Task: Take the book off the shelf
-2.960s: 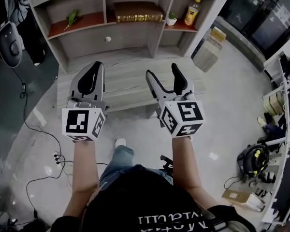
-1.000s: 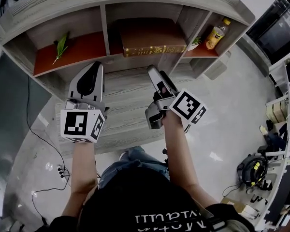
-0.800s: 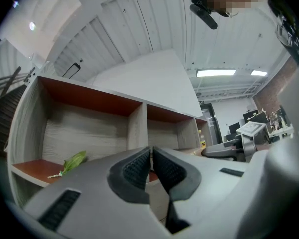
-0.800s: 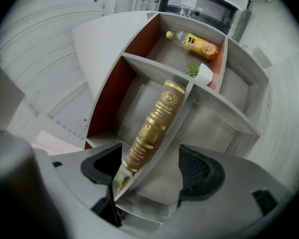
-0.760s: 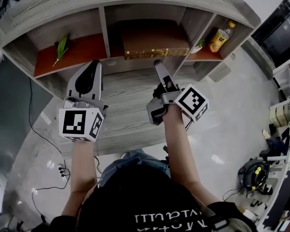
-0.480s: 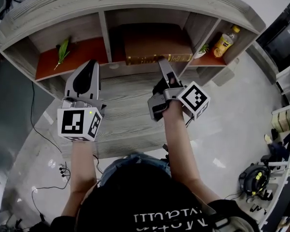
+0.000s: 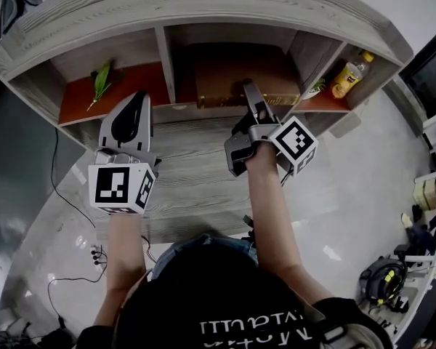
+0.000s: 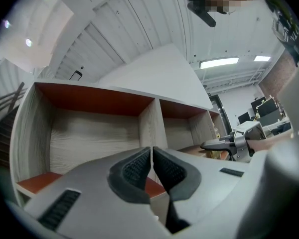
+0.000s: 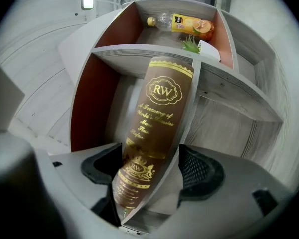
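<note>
So the book is lying flat in the middle compartment of the shelf, spine facing out. The right tongs are turned sideways and pushed in around its near end. The book sits right between the jaws, which are spread wide, one above the cover and one below, and we don't see them squeezing yet.

The left tongs are clenched on nothing, over the surface in front of the shelf's left compartment.

The brown spine has a gold "RW" crest, then what looks like "A Treasury of World's…", and the rest is too small for us. The bottle next door has an orange label we can't read.
</note>
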